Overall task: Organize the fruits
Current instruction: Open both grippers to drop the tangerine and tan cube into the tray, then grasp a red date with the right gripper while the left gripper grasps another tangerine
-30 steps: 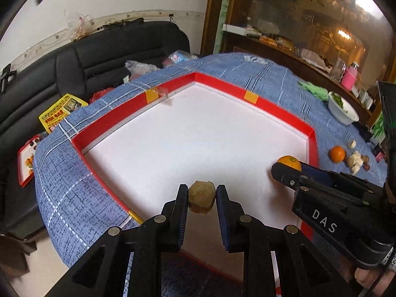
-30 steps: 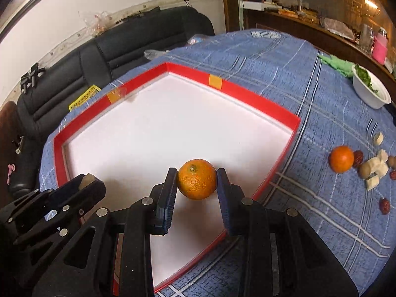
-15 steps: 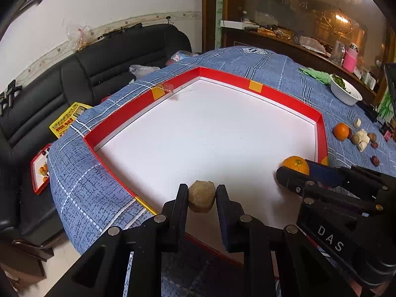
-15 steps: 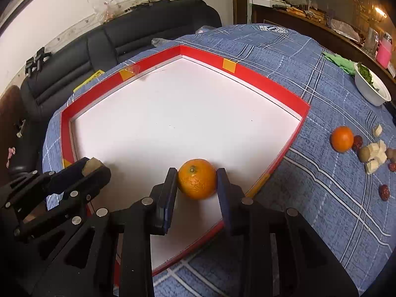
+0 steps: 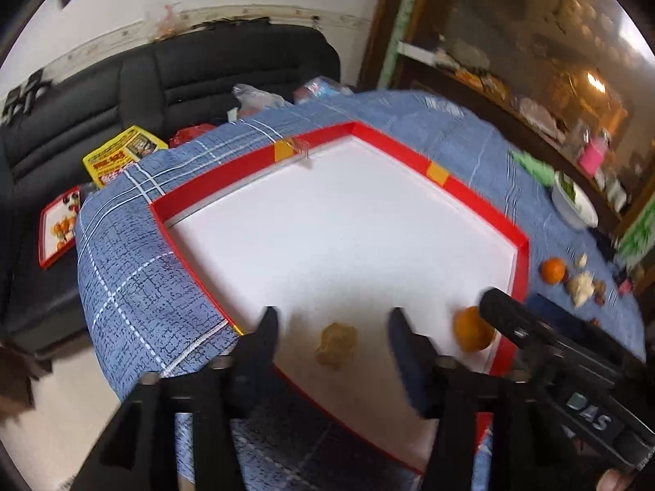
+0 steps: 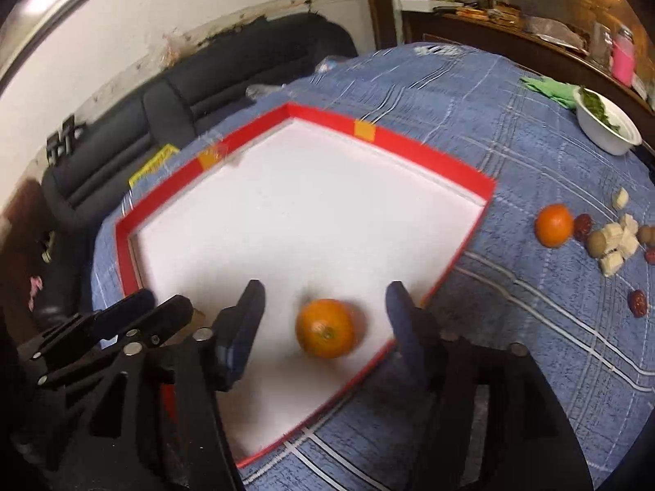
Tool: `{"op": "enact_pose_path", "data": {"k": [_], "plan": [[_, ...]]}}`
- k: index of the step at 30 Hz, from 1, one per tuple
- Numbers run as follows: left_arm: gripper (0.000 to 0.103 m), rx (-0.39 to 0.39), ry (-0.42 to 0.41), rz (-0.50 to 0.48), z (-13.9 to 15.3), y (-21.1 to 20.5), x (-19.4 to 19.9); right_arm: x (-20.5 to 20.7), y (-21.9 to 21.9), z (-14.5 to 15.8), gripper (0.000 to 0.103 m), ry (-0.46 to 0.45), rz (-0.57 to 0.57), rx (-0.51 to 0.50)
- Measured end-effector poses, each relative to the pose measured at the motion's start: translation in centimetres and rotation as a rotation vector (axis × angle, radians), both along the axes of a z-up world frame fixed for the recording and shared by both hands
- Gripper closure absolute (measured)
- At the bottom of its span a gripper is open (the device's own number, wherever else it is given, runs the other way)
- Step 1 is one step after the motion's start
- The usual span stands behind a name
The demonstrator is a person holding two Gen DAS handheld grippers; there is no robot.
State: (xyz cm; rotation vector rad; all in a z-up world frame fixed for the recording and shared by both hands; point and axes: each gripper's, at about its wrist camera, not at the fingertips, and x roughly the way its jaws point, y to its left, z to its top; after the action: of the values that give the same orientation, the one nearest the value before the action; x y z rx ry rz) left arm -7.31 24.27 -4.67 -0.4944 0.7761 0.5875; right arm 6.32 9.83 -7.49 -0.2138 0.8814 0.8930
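Left wrist view first: my left hand-held gripper (image 5: 333, 327) is opening, fingers apart, and the brown lumpy fruit (image 5: 336, 343) sits between them on the white floor of the red-rimmed tray (image 5: 483, 200), touching neither pad. It's blurred, so maybe a walnut, I can't say. Just to its right lies the orange (image 5: 470, 329), with my right hand-held gripper (image 5: 503, 311) crowding in beside it. Past the tray's right rim, on the blue checked cloth over the bench (image 5: 135, 270), there's a second orange (image 5: 552, 270) next to pale bits, and a white bowl (image 5: 573, 204) of greens further back. A black sofa (image 5: 123, 94) stands behind.

Right wrist view now: my right hand-held gripper (image 6: 325, 307) is opening too, jaws clear of the orange (image 6: 325, 327), which rests inside the tray (image 6: 430, 155) near its right rim. My left hand-held gripper (image 6: 155, 311) pokes in low on the left. The loose orange (image 6: 553, 225), red dates (image 6: 638, 302) and white chunks (image 6: 614, 241) lie out on the cloth, well apart from the tray.
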Motion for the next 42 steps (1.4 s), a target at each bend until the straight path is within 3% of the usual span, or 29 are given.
{"op": "enact_pose_path", "data": {"k": [1, 5, 11, 15, 18, 24, 30, 33, 35, 39, 42], "plan": [[0.031, -0.002, -0.020, 0.022, 0.3, -0.3, 0.0, 0.2, -0.7, 0.5, 0.034, -0.006, -0.010, 0.019], [0.030, 0.025, -0.091, -0.011, 1.6, -2.1, 0.7, 0.9, -3.9, 2.4, 0.034, -0.038, -0.047, 0.071], [0.030, 0.124, -0.176, -0.245, 2.8, -8.0, 3.4, 3.4, -11.9, 3.2, 0.023, -0.077, -0.136, 0.093], [0.030, 0.181, -0.155, -0.416, 2.5, -12.3, 6.5, 6.3, -17.7, 2.0, 0.023, -0.055, -0.256, 0.051], [0.030, 0.185, -0.115, -0.486, 1.8, -14.6, 9.2, 8.2, -20.3, 1.1, 0.023, -0.050, -0.329, -0.002], [0.029, 0.175, -0.052, -0.515, 0.7, -16.3, 14.0, 11.3, -21.9, -0.5, 0.023, -0.026, -0.351, -0.044], [0.029, 0.150, -0.024, -0.502, -0.4, -16.2, 17.9, 13.3, -19.9, -1.2, 0.034, -0.058, -0.316, -0.078], [0.029, 0.132, -0.010, -0.503, -1.1, -16.1, 19.7, 14.1, -19.2, -1.8, 0.048, -0.070, -0.311, -0.109], [0.029, 0.126, 0.006, -0.501, -1.7, -16.1, 20.8, 14.6, -18.9, -2.3, 0.067, -0.061, -0.308, -0.128], [0.029, 0.100, 0.046, -0.477, -2.9, -15.5, 22.6, 14.6, -19.1, -2.5, 0.079, -0.090, -0.322, -0.145], [0.032, 0.103, 0.047, -0.469, -2.8, -15.4, 23.4, 15.0, -19.6, -2.5, 0.083, -0.077, -0.331, -0.127]]}}
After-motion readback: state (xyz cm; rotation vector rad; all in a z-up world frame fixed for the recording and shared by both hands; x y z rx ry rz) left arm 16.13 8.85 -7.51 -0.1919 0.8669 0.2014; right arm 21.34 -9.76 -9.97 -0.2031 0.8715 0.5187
